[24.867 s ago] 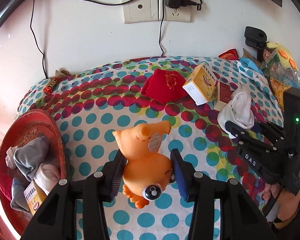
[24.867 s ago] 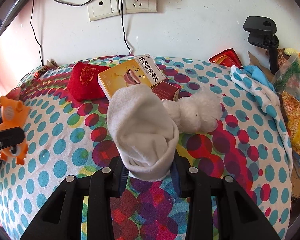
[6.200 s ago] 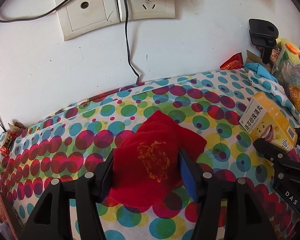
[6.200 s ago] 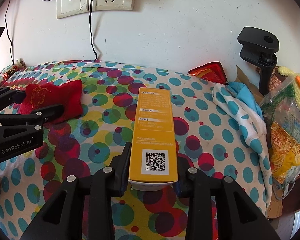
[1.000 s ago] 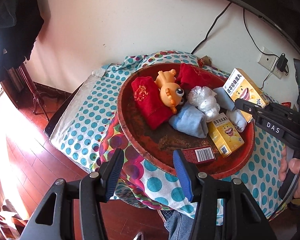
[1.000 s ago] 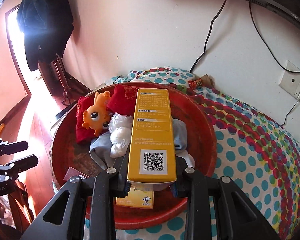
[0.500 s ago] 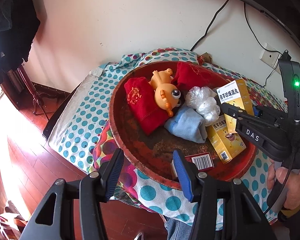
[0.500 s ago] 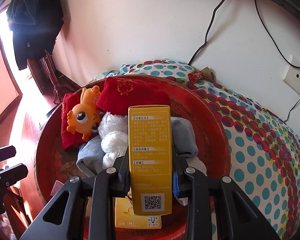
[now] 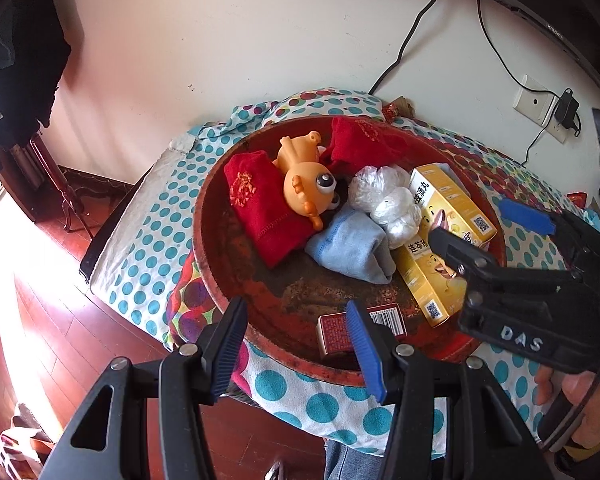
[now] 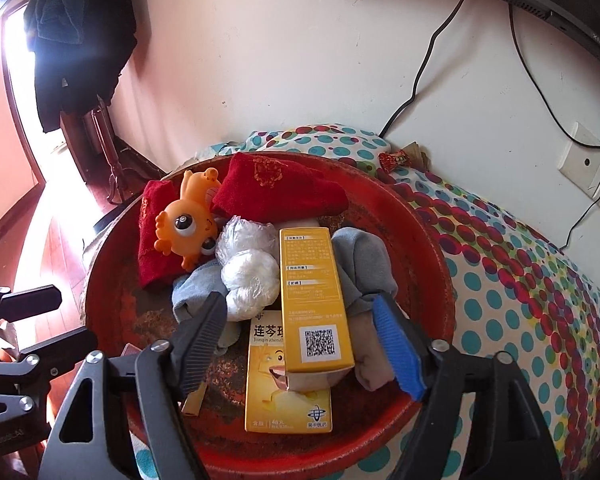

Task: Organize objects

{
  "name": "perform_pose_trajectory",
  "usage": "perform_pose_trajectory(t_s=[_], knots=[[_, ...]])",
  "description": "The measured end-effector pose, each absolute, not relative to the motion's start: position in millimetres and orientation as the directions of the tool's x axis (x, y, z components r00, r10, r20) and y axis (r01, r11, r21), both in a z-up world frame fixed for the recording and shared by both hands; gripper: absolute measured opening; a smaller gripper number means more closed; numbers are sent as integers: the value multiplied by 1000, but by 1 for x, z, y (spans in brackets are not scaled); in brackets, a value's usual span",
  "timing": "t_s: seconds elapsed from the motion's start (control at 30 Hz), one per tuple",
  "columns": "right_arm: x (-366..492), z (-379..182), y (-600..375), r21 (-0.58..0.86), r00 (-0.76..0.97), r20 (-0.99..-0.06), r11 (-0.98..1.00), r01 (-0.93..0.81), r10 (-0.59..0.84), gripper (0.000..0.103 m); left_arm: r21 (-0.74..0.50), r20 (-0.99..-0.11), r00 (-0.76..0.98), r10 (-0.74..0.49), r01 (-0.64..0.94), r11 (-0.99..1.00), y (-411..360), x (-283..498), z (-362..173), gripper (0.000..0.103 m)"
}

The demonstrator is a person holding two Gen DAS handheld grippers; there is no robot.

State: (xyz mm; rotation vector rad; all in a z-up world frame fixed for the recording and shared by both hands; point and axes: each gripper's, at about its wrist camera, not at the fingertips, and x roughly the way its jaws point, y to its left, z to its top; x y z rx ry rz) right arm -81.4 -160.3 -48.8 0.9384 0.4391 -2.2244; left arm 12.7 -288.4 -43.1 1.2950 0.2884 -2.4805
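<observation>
A round red tray (image 9: 220,280) (image 10: 424,248) sits on the dotted cloth and holds the gathered things. In it lie an orange toy (image 9: 306,184) (image 10: 184,224), two red pouches (image 9: 260,212) (image 10: 276,188), a white plastic-wrapped bundle (image 9: 384,200) (image 10: 248,264), blue and grey socks (image 9: 352,248) (image 10: 364,260), a small red box (image 9: 336,330) and two yellow boxes. The upper yellow box (image 10: 312,296) (image 9: 452,204) rests across the lower one (image 10: 284,396) (image 9: 428,280). My right gripper (image 10: 300,340) (image 9: 492,224) is open around the upper box. My left gripper (image 9: 296,344) is open and empty at the tray's near rim.
The dotted cloth (image 10: 540,280) covers the table to the right. A white wall with sockets (image 9: 540,104) and cables stands behind. Wooden floor (image 9: 40,320) and dark furniture (image 10: 100,128) lie off the table's left edge. A candy wrapper (image 10: 396,160) lies by the wall.
My right gripper has opened and let go of the yellow box, which now rests in the tray on the other yellow box. My left gripper stays open near the tray rim.
</observation>
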Motion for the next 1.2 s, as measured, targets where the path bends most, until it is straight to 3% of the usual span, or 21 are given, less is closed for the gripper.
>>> perform_pose_trajectory(t_s=[0.03, 0.13, 0.43, 0.73, 1.2], knots=[[-78, -47, -157, -55, -517, -732, -717, 695, -444, 98, -26, -823, -533, -194, 377, -926, -288, 12, -43, 53], [-67, -43, -146, -79, -520, -745, -719, 690, -417, 103, 6, -818, -529, -226, 386, -923, -285, 11, -41, 53], [-38, -41, -118, -79, -499, -779, -730, 679, -379, 103, 23, -814, -520, -260, 418, -908, -276, 9, -35, 53], [-28, -49, -101, -55, -466, -806, -738, 673, -364, 103, 168, -788, -474, -394, 450, -877, -260, 4, -32, 53], [-24, -51, -103, -39, -428, -832, -733, 679, -352, 103, 106, -806, -501, -314, 400, -910, -249, 3, -28, 53]])
